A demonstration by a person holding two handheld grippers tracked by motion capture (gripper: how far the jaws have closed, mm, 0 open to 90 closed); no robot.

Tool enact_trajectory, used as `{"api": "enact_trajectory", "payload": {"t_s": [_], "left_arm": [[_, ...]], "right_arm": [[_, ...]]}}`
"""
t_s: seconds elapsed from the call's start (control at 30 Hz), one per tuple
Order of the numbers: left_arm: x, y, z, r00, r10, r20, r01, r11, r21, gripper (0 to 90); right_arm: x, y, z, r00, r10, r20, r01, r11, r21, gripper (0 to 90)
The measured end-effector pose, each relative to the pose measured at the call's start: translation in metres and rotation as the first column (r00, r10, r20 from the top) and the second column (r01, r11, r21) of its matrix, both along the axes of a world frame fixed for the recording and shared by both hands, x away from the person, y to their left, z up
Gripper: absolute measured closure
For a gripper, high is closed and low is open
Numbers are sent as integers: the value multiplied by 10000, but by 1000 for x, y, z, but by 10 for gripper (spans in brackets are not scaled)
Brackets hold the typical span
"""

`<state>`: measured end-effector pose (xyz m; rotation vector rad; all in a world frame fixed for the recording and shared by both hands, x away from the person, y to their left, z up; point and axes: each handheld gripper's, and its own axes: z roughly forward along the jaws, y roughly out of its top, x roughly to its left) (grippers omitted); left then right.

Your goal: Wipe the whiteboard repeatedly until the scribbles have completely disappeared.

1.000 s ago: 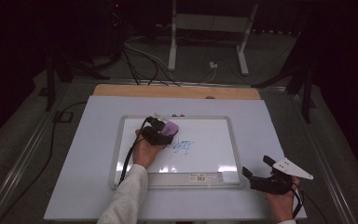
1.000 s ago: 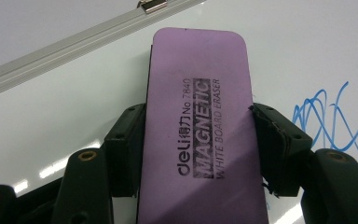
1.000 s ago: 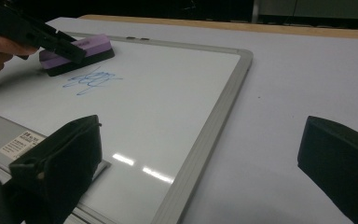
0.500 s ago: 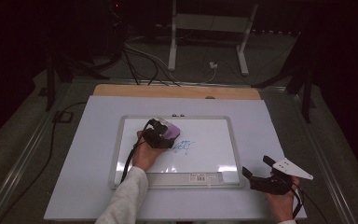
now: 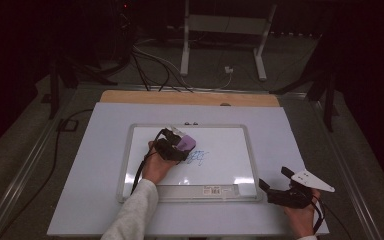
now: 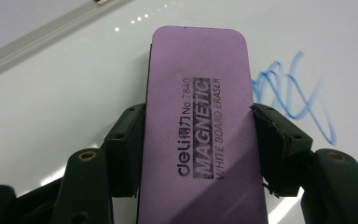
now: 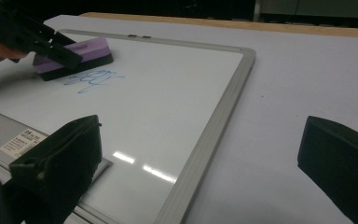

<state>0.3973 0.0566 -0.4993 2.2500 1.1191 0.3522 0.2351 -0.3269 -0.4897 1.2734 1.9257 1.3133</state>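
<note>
High view: at frame centre the left gripper (image 5: pixel 172 148) clamps a purple magnetic whiteboard eraser (image 5: pixel 185 144) on the whiteboard (image 5: pixel 230 145), beside blue scribble (image 5: pixel 198 158).
Left gripper view: the eraser's felt probably touches the board.
Right gripper view: the right gripper (image 7: pixel 200 168) gapes empty at lower frame.
Wiping seems underway; next, sweep across the ink.

Left tool (image 6: pixel 193 140) clamped, right tool (image 7: pixel 200 163) agape.

The eraser (image 6: pixel 199 140) runs off the bottom edge. The small label (image 5: pixel 214 190) on the whiteboard (image 5: pixel 230 150) is unreadable.
</note>
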Motion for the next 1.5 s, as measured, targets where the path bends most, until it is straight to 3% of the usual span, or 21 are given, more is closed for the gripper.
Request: {"api": "enact_trajectory", "payload": {"t_s": [0.13,0.23,0.37,0.6,0.87,1.0,1.3,1.37,1.5], "left_arm": [[13,3,1,9974,711,104,-714,9970,304,416],[13,2,1,9967,815,59,-816,9963,274,416],[7,-4,2,9995,302,-64,-300,9993,241,416],[-11,-11,0,9994,-253,-226,248,9995,-207,416],[-37,-28,1,9937,-1122,-87,1122,9937,9,415],[-41,-31,1,9920,-1260,78,1258,9918,211,416],[-20,-13,1,9999,-85,107,81,9994,333,416],[-19,-11,0,10000,-4,-17,5,9999,164,416],[-25,-15,1,9997,-232,-27,233,9995,229,416]], "right_arm": [[0,-1,0,10000,-20,-3,20,10000,12,1],[0,-2,0,10000,-51,-1,51,10000,54,1],[0,-2,0,10000,0,5,0,10000,17,1],[0,-2,0,10000,-23,3,23,10000,40,1],[0,0,0,10000,14,-4,-14,10000,-2,1],[0,0,0,10000,3,-8,-3,10000,-3,1],[0,-2,0,10000,-22,4,22,10000,7,1],[0,-2,0,10000,-15,-6,15,10000,7,1],[0,-2,0,10000,-10,2,10,10000,1,1]]}}
